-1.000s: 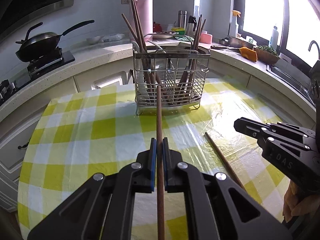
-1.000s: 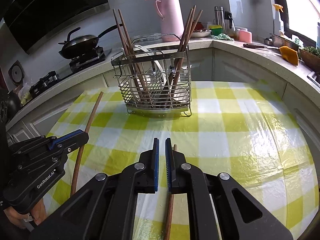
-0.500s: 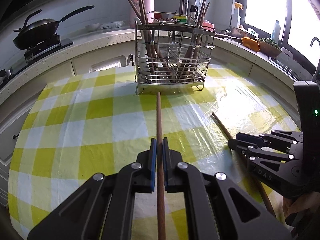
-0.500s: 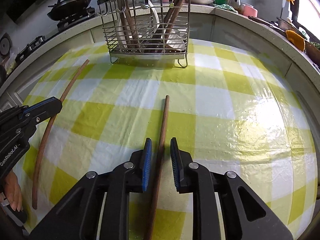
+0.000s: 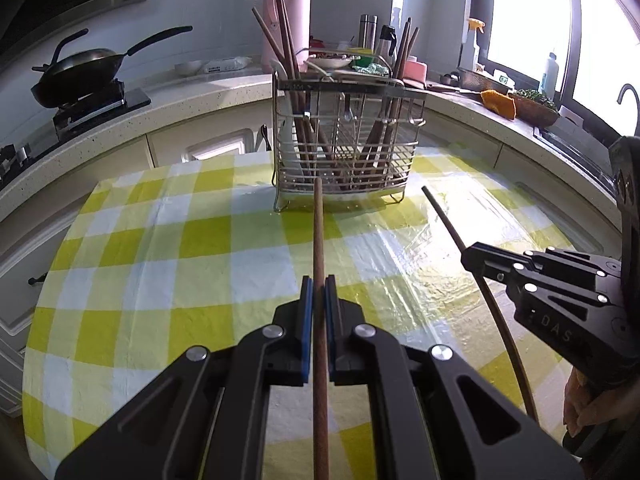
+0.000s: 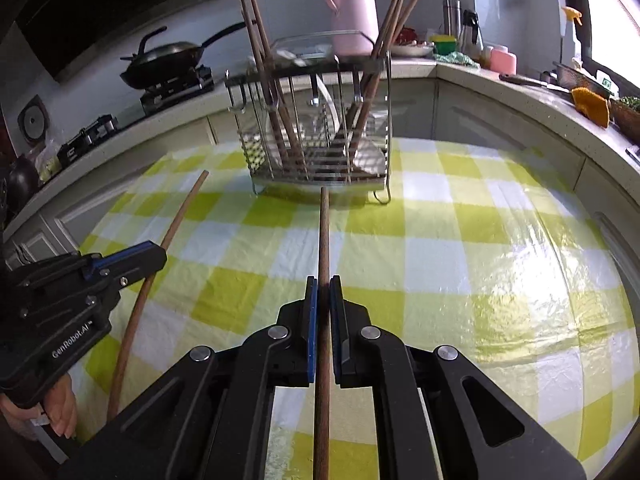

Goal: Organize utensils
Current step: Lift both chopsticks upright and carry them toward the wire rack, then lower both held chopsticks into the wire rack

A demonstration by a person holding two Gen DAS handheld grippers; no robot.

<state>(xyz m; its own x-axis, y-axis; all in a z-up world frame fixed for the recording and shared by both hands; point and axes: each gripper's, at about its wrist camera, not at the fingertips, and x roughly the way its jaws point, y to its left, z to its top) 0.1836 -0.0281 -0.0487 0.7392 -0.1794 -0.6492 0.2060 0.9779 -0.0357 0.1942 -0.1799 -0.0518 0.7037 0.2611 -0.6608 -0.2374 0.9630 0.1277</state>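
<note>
A wire utensil rack (image 5: 348, 89) (image 6: 308, 74) with several wooden chopsticks and a white spoon stands at the far side of the yellow-checked table (image 5: 160, 240). My left gripper (image 5: 319, 280) (image 6: 160, 254) is shut on a wooden chopstick (image 5: 318, 232) (image 6: 180, 216) that points toward the rack. My right gripper (image 6: 323, 280) (image 5: 470, 256) has its jaws closing, with the pads pressed on a second chopstick (image 6: 324, 232) (image 5: 444, 216). That one is off the cloth and also points at the rack. The two grippers sit side by side, apart.
A kitchen counter curves behind the table, carrying a wok on a stove (image 5: 76, 68), a pink thermos (image 5: 296, 12), flasks and bottles. A basket of greens (image 5: 536, 100) sits by the window at the right. A hand (image 6: 60, 404) holds the left gripper's grip.
The right gripper dipped to the chopstick lying on the cloth with its jaws apart, closed on it and raised it. The left gripper kept its chopstick throughout.
</note>
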